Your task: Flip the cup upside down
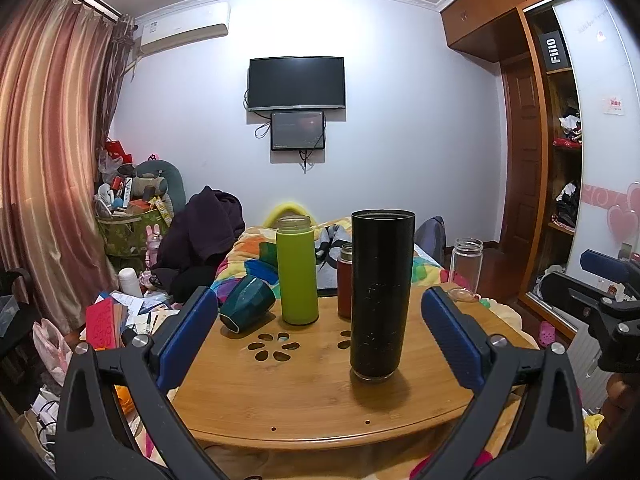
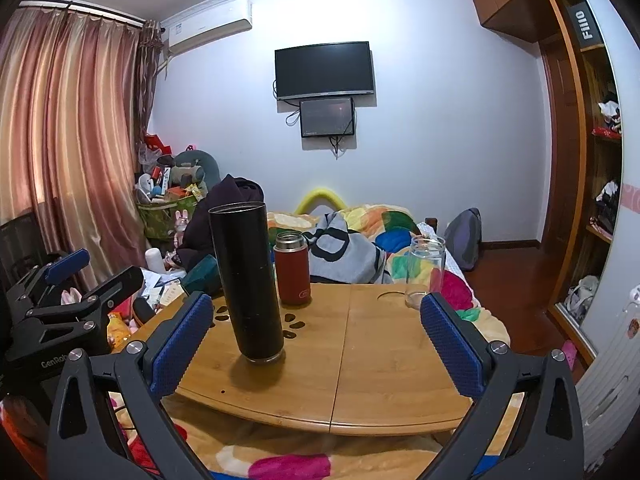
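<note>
Bamboo table [image 1: 304,396] (on bed [image 2: 400,232]), curtained bedroom.

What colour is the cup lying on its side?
Dark teal cup, seen best in the left wrist view.

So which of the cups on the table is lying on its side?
The dark teal cup at the table's left rear, tipped over with its mouth facing forward-left. The green bottle, black tumbler, red flask and clear jar all stand upright.
</note>
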A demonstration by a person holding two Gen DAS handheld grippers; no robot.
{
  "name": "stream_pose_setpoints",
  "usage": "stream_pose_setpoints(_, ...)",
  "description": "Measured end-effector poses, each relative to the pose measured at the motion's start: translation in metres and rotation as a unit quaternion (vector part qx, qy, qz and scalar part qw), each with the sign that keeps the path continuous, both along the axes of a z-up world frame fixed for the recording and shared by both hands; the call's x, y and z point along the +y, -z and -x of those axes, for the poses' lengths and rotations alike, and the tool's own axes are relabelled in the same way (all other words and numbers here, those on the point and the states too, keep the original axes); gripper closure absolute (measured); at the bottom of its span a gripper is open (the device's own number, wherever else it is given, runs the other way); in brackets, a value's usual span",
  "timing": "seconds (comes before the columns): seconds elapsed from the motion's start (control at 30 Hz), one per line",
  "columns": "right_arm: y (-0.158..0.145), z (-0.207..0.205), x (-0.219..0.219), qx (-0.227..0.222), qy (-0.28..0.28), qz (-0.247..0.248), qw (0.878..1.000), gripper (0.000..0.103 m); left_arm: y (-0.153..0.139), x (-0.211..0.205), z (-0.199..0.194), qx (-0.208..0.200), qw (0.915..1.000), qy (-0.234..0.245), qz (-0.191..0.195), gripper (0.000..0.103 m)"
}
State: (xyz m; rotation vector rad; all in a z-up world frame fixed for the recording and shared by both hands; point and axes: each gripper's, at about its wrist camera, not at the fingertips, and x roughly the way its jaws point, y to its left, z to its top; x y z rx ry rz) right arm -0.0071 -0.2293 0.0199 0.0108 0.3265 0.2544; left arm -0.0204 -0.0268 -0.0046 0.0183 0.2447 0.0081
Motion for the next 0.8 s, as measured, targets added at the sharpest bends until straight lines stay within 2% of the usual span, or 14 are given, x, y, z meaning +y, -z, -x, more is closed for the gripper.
stream_pose_setpoints(0.8,-0.0004,-0.001,0.0006,0.0,-0.003,-0.003,1.0,0.0,-0.0018,0.0023,0.002,-0.003,1.0,0.0,0.0,0.0)
